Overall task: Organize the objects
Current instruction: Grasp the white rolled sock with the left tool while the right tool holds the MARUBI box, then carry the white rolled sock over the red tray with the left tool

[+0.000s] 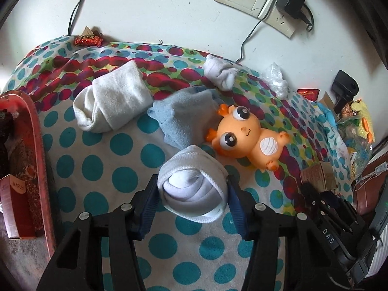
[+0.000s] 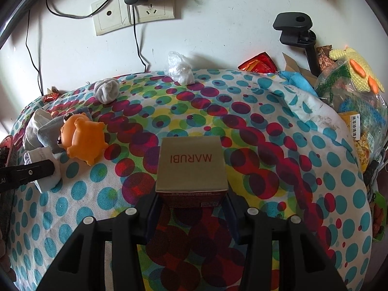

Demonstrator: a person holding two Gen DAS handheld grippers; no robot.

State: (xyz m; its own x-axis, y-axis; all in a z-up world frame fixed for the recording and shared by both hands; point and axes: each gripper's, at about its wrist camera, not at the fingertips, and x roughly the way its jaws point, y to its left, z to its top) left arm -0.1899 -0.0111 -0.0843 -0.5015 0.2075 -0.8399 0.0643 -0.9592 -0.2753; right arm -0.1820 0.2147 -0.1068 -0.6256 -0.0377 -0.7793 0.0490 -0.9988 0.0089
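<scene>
My left gripper (image 1: 192,191) is shut on a rolled white sock (image 1: 194,181) just above the dotted cloth (image 1: 101,155). Beyond it lie an orange rubber toy (image 1: 245,135), a blue-grey sock (image 1: 186,116), a folded white sock (image 1: 114,99) and a balled white sock (image 1: 219,74). My right gripper (image 2: 191,198) is shut on a tan MARUBI box (image 2: 191,165) over the cloth's middle (image 2: 266,145). The toy (image 2: 82,140) and the left gripper's finger (image 2: 29,172) show at the left of the right wrist view.
A red tray (image 1: 36,145) with a box stands at the left edge. A crumpled plastic bag (image 2: 180,70) and red wrappers (image 2: 258,65) lie by the wall. Snack bags and a yellow knitted toy (image 2: 356,68) pile at the right. Wall sockets (image 2: 135,14) with cables are behind.
</scene>
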